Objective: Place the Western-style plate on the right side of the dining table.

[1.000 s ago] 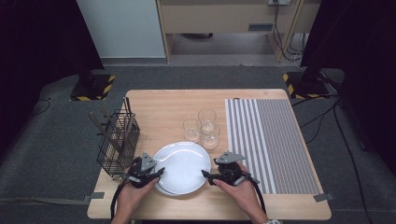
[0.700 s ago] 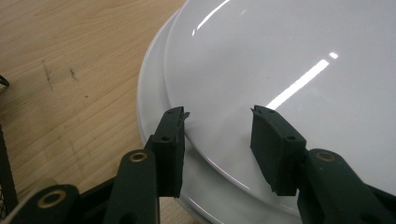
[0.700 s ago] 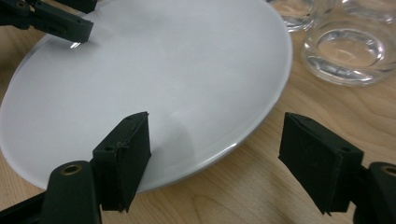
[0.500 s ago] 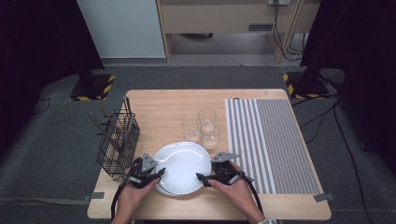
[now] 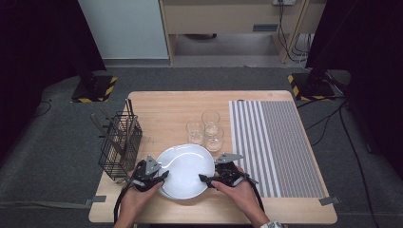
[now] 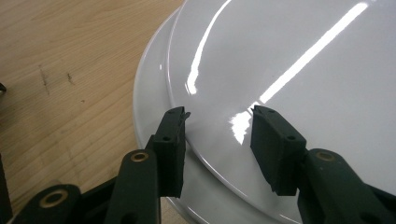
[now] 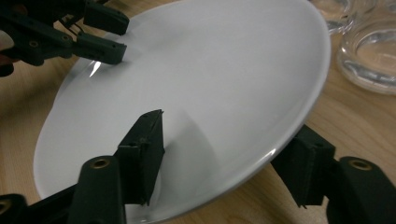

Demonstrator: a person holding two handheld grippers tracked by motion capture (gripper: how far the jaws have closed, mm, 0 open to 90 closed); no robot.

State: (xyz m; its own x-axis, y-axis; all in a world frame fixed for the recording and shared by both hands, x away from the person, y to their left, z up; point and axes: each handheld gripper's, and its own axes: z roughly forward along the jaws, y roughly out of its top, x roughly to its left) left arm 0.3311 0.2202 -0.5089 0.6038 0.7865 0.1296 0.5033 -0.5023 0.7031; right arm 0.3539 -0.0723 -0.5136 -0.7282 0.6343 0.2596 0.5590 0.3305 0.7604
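Both tongs on the top plate's rim, near edge of the bench

I had the top plate [image 5: 185,168] sitting on a lower plate [image 6: 149,102] at my side of the bench [image 5: 166,109], with three glasses [image 5: 209,130] just beyond it and the wire basket [image 5: 119,142] off to the left. My left tongs [image 5: 159,176] stood half wide astride its left rim, one jaw beside the edge and one over the glossy face, not pinching as far as I could see. My right tongs [image 5: 205,179] had just been closing with the right rim between the jaws, one above and one below, the pads not yet clearly pressed home. I judged it stiff, glazed and slippery, fairly heavy and quick to chip, so the hold belonged on the rim at opposite sides, squeezed evenly and kept level, clear of those glasses
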